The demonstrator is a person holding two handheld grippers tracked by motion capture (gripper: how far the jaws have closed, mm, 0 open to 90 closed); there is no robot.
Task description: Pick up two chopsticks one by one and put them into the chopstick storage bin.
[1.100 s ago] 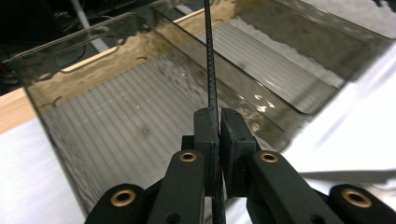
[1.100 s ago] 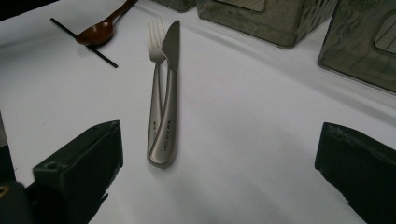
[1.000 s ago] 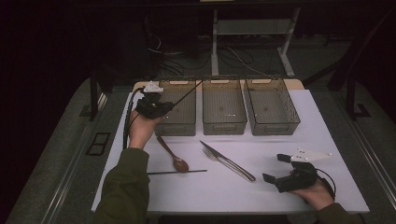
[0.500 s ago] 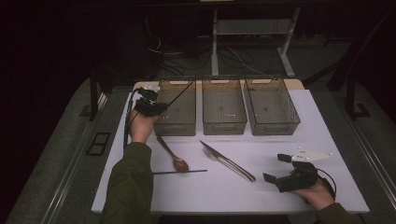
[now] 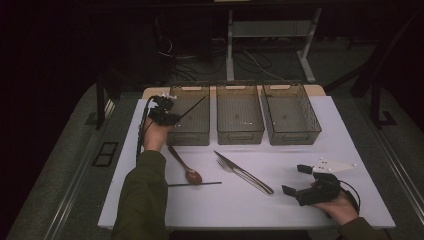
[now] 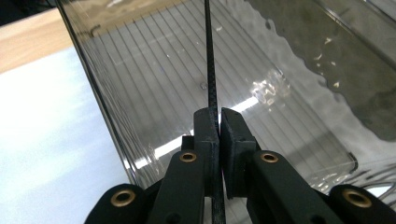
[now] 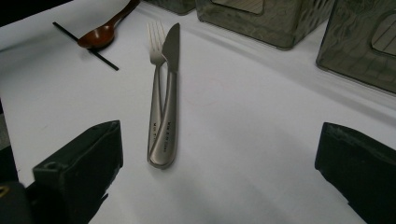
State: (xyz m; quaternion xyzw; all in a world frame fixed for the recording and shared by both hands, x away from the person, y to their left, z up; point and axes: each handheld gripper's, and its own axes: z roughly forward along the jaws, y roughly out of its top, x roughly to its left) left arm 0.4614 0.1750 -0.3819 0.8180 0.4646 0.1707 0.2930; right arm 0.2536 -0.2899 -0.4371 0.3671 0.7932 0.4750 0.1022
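My left gripper (image 5: pixel 169 116) is shut on a thin black chopstick (image 5: pixel 192 106), which slants up over the left clear bin (image 5: pixel 192 134). In the left gripper view the chopstick (image 6: pixel 210 65) runs straight up from between the closed jaws (image 6: pixel 219 114), in front of the bin's wall (image 6: pixel 140 93). My right gripper (image 5: pixel 299 179) rests open at the front right of the white mat, with nothing in it. Its jaws (image 7: pixel 219 140) stand wide apart, facing a steel knife (image 7: pixel 170 93) and fork (image 7: pixel 156 70) that lie side by side.
A brown spoon (image 5: pixel 186 166) and a second black chopstick (image 5: pixel 195 184) lie on the mat in front of the left bin. The knife and fork (image 5: pixel 245 173) lie mid-mat. The middle bin (image 5: pixel 239 135) and the right bin (image 5: pixel 295 136) stand in a row at the back.
The left gripper has shifted slightly by the left bin, and the chopstick's far end has dipped a little toward it. The right gripper has not moved.
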